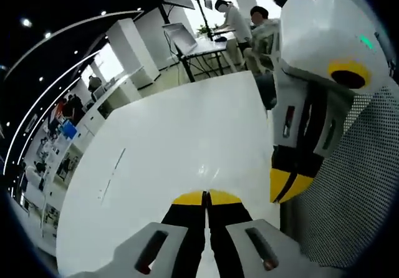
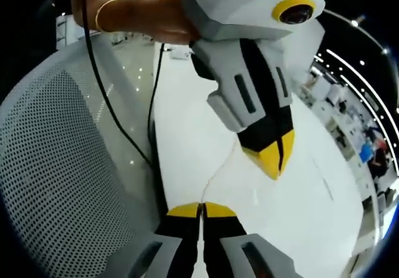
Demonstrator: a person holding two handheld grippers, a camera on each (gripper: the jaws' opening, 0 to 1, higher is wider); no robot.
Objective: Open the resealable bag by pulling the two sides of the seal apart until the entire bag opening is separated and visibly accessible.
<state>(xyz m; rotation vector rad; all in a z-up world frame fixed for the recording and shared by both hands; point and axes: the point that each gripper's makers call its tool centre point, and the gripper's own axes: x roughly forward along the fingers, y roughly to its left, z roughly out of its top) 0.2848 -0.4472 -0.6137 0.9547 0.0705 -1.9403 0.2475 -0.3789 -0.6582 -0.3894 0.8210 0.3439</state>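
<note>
Left claw and right claw are hovering close together over the white table, each pressing its yellow-tipped jaws together. Resealable bag is showing as a faint, thin curved edge running from the right claw's tips toward the left claw; whether either is pinching it cannot be told. Mesh chair back is standing beside the table.

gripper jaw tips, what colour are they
Yellow tips on black jaws, on both the left gripper and right gripper; clearest in the right gripper view.

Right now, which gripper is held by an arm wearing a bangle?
The left gripper: a gold bangle circles the wrist behind it.
</note>
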